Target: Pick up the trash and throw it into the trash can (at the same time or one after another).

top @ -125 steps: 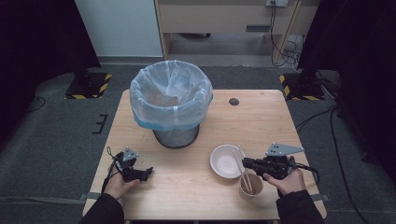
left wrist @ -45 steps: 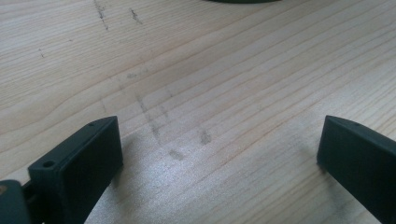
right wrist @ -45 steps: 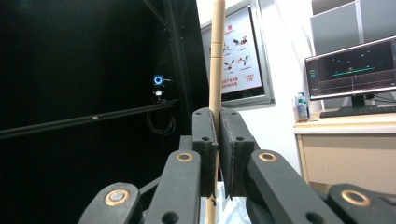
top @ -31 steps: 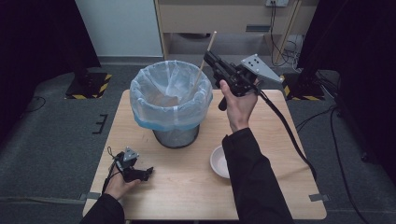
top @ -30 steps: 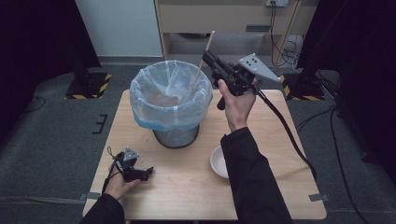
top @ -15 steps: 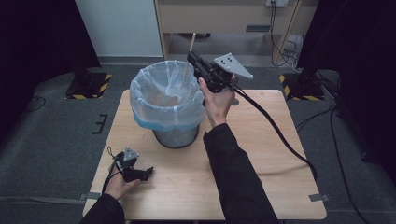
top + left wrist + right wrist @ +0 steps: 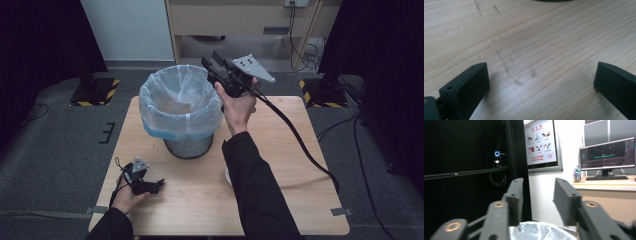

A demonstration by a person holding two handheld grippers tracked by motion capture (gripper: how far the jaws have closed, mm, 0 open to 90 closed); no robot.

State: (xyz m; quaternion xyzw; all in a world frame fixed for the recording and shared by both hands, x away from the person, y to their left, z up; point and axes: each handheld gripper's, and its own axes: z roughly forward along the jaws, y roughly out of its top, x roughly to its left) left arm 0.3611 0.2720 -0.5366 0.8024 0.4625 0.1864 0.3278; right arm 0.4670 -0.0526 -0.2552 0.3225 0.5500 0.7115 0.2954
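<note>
Fingers of right gripper [image 7: 216, 63] now parted and empty at the rim of the bin [image 7: 181, 114], stick carried a second ago gone, probably dropped inside; left gripper [image 7: 150, 186] fingers wide open, empty, resting on worktop [image 7: 300, 165].

The sleeve [image 7: 257, 195] hides most of a white bowl [image 7: 227, 175] beside the bin [image 7: 182, 112]; the bin's contents are unclear.

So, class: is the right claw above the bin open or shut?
Open. The right claw shows a clear gap between its jaws, nothing held, above the bin.
</note>
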